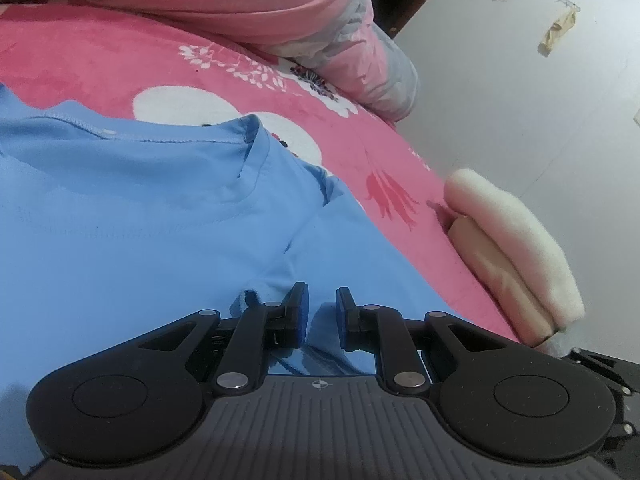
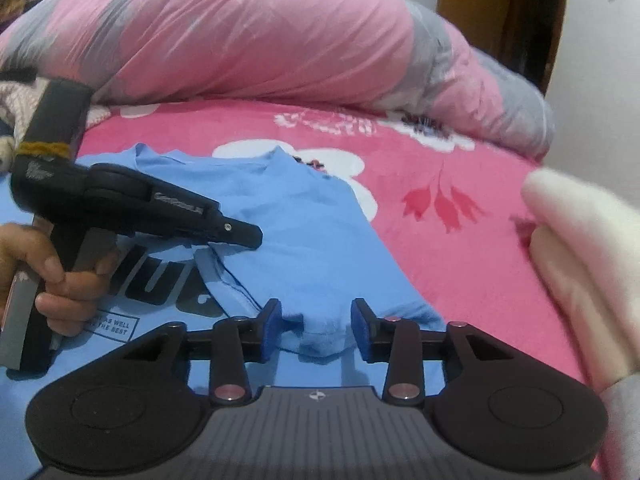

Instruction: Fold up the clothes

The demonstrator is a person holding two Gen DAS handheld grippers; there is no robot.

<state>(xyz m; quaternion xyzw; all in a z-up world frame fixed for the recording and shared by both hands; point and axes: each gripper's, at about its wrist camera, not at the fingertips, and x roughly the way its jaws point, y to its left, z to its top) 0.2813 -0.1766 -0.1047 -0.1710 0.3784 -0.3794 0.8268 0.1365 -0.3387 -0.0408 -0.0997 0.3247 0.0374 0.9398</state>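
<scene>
Looking down my left wrist view first: the left tool (image 1: 319, 312) sits low over the blue T-shirt (image 1: 140, 216), which lies flat on the pink floral bed cover (image 1: 384, 148). Its jaws stand close with a narrow gap, and I see only flat cloth under that gap, nothing pinched; whether the tips press down on the fabric I cannot tell. The neckline (image 1: 244, 140) is ahead and slightly left of the tips, so the shirt's long axis runs roughly away from me. A folded cream cloth (image 1: 516, 256) rests on the cover to the right, clear of the shirt, and a rolled pink and grey quilt (image 1: 248, 4) lies across the far side.

Switching to the right wrist view: the right tool (image 2: 316, 330) is spread, and a rumpled lump of the blue T-shirt (image 2: 320, 236), probably a sleeve, sits between the blue pads (image 2: 271, 330) without being squeezed. Off to the left, my left hand (image 2: 56, 280) holds the left tool (image 2: 252, 236), its tips down on the shirt's folded edge beside the dark print.

My read: the right tool is the nearer one to that bunched sleeve, directly in line with it. The sleeve lies across the shirt's length, so the next fold would carry it leftward, toward the pinned middle.
</scene>
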